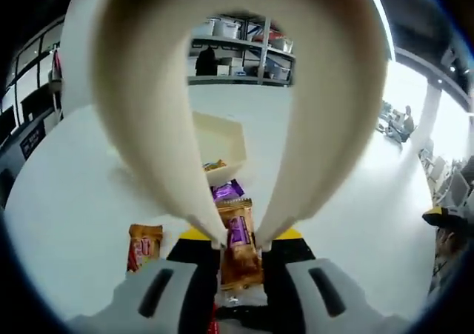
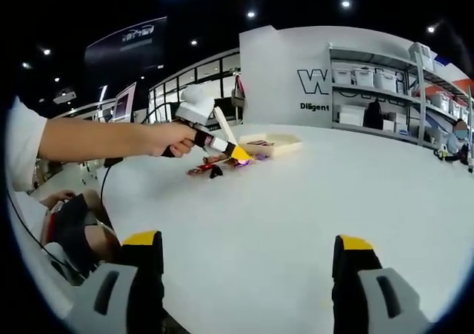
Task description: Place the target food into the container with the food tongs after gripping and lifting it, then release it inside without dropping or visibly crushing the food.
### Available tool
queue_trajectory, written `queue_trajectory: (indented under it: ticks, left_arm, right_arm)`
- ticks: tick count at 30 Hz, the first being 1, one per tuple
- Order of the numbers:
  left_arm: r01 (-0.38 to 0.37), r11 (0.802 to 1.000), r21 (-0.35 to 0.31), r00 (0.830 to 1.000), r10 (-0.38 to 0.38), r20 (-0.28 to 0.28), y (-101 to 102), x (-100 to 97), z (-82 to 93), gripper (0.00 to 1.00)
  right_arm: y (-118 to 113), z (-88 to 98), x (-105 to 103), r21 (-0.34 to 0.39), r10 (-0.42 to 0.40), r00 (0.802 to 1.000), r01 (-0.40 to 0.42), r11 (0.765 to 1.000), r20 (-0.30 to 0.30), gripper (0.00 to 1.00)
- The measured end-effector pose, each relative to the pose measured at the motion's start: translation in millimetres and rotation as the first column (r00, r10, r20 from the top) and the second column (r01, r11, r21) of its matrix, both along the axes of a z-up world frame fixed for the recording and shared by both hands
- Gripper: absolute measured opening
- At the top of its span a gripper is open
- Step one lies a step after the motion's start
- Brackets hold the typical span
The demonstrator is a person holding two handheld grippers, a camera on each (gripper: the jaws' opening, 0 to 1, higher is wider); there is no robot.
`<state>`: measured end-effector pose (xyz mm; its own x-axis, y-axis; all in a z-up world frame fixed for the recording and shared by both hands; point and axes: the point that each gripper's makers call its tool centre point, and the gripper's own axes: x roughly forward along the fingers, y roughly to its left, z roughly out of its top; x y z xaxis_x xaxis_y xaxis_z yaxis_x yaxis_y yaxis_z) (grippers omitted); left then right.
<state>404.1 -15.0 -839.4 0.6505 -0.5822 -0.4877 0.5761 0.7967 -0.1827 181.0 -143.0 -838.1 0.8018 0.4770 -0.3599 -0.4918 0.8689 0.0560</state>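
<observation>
Pinching a snack packet (image 1: 238, 239) between their cream-coloured tips, the food tongs (image 1: 241, 239) are held in the left gripper (image 1: 241, 275), whose yellow-tipped jaws are closed on the tongs' arms.

Item, target food: one orange-brown packet with a purple panel. Its long axis is seen running straight along the tongs' line, towards and away from the camera; the tips meet it near its far end. Whether it has been lifted clear of the desk (image 1: 348, 201) cannot be told from the left gripper view.

Item, container (image 1: 222, 143): shallow cream tray, set directly ahead of the tongs, beyond the packet. Some wrapped pieces are already lodged at its near edge.

Item, further packets: one purple (image 1: 227, 190), lying between the gripped packet and the tray; one orange (image 1: 144, 246), lying to the left, well apart from the tongs.

Item, right gripper (image 2: 248, 275): jaws spread wide, nothing held, hovering over bare desk well apart from the tray. In the right gripper view the left hand (image 2: 172, 137) and tongs are seen far off beside the tray.

Judgement: the left side is much the nearer. The coming move is judged a lift and a short carry straight forward, over the purple packet, into the tray.
</observation>
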Motion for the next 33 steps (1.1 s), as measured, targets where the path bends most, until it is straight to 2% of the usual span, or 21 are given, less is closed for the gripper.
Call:
queue_trajectory:
  ticks: [3,8,12,17,20,23,25,27,33]
  left_arm:
    - [0.007,1.0,-0.025,1.0,-0.007,0.007,-2,-0.5,11.4,0.2]
    - [0.018,0.999,-0.031,1.0,-0.018,-0.004,-2,1.7,26.0,0.19]
    - [0.019,0.999,-0.028,0.999,-0.018,0.04,4,14.3,45.2,0.2]
    - [0.003,1.0,-0.026,0.999,-0.002,0.045,14,33.3,53.6,0.2]
    - [-0.022,0.999,-0.042,0.999,0.024,0.041,20,48.3,54.1,0.2]
    - [-0.024,0.999,-0.035,0.998,0.025,0.052,22,55.2,52.8,0.2]
    - [-0.037,0.999,-0.001,0.996,0.037,0.083,27,73.9,42.4,0.2]
    - [-0.048,0.999,0.001,0.998,0.048,0.051,26,81.8,30.4,0.2]
    - [-0.035,0.999,0.01,0.997,0.034,0.067,16,100.7,22.9,0.2]
  right_arm:
    - [0,-1.3,1,-0.006,-0.001,1.0,0.001,1.0,-0.003,0.93]
    - [5,-1.2,4,0.0,0.006,1.0,-0.006,1.0,-0.005,0.94]
    - [6,-2.6,8,-0.007,0.012,1.0,-0.012,1.0,-0.009,0.94]
    - [6,-2.6,14,-0.006,0.011,1.0,-0.011,1.0,-0.011,0.94]
    - [6,-2.0,18,0.008,0.004,1.0,-0.004,1.0,-0.012,0.94]
    - [5,-2.8,20,0.004,0.001,1.0,-0.001,1.0,-0.011,0.94]
    - [3,-5.2,25,-0.004,-0.002,1.0,0.002,1.0,-0.015,0.94]
    - [1,-7.3,28,-0.009,-0.007,1.0,0.007,1.0,-0.021,0.94]
    - [-12,-10.7,36,-0.008,-0.033,0.999,0.033,0.999,-0.032,0.94]
